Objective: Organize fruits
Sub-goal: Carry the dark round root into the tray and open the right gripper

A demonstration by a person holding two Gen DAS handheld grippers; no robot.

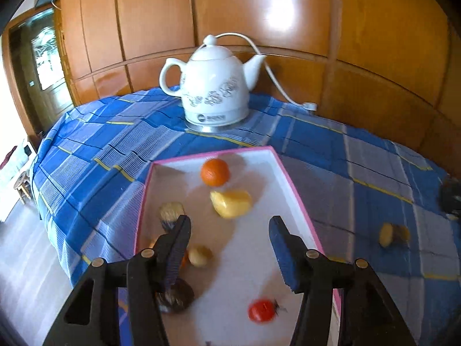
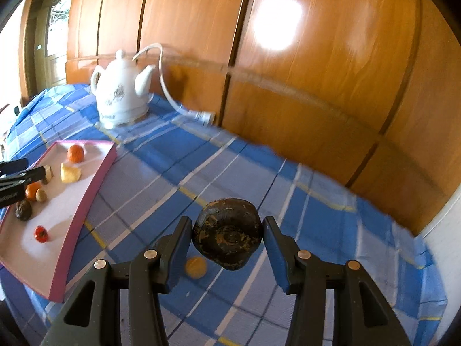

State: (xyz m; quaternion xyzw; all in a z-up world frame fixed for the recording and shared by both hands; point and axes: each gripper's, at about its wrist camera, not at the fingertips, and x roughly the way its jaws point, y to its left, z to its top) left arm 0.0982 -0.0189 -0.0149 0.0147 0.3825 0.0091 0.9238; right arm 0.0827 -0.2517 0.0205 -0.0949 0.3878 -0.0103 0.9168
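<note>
A white tray with a pink rim [image 1: 294, 184] lies on the blue checked cloth. It holds an orange [image 1: 214, 172], a yellow fruit [image 1: 231, 203], a pale bristly fruit [image 1: 172, 212], a small tan fruit [image 1: 199, 255], a dark brown fruit [image 1: 175, 297] and a small red fruit [image 1: 261, 310]. My left gripper [image 1: 230, 222] hovers open over the tray with nothing between its pads. My right gripper [image 2: 227, 222] is shut on a dark brown round fruit [image 2: 227, 233] above the cloth, right of the tray [image 2: 95, 178]. A small yellow fruit [image 2: 196, 266] lies on the cloth beneath it.
A white ceramic kettle [image 1: 213, 86] stands on its base behind the tray, its cord running to a plug [image 2: 206, 116] by the wooden wall panels. The cloth drops off at the table's left edge. In the right wrist view the left gripper [image 2: 17, 173] shows over the tray.
</note>
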